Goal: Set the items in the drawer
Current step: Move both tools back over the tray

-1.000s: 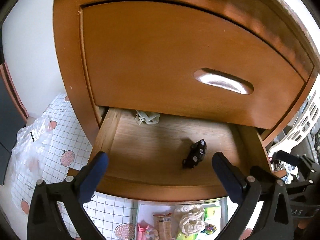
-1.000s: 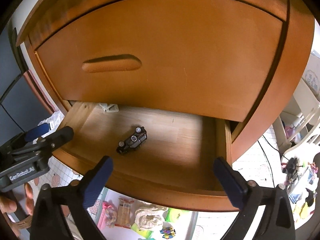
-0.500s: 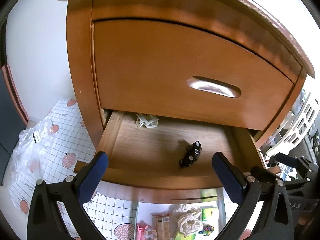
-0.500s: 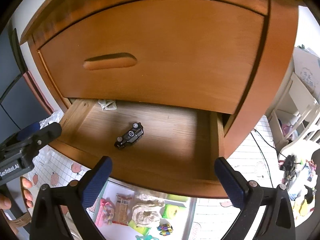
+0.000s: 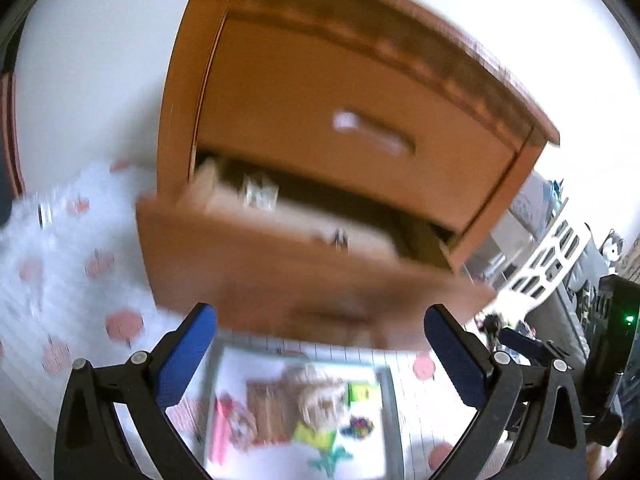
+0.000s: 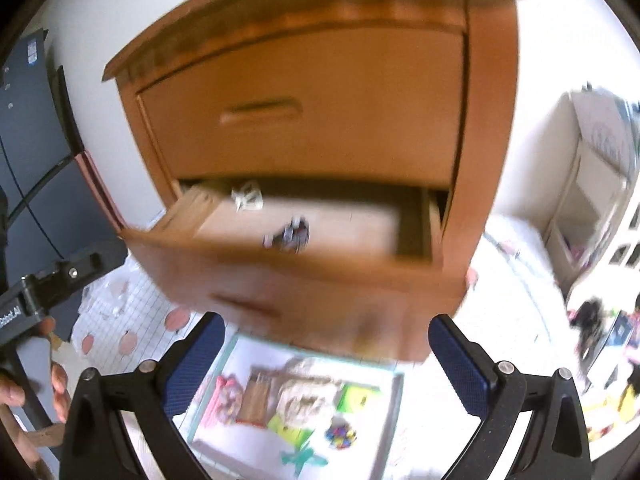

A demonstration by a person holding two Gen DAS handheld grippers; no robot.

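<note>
Blue-padded fingers of the left gripper and the right gripper gape wide, both empty; at 6 o'clock below them lies the tray of blurred items; at 12 o'clock the open drawer holds a dark toy car; misjudging a blurred pick risks fumbling.

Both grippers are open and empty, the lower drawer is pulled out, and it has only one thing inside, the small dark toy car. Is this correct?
Not quite: the drawer holds two things. Behind the dark toy car a small white item lies near the back left corner, as the right wrist view shows. The left gripper and the right gripper are indeed open and empty.
</note>
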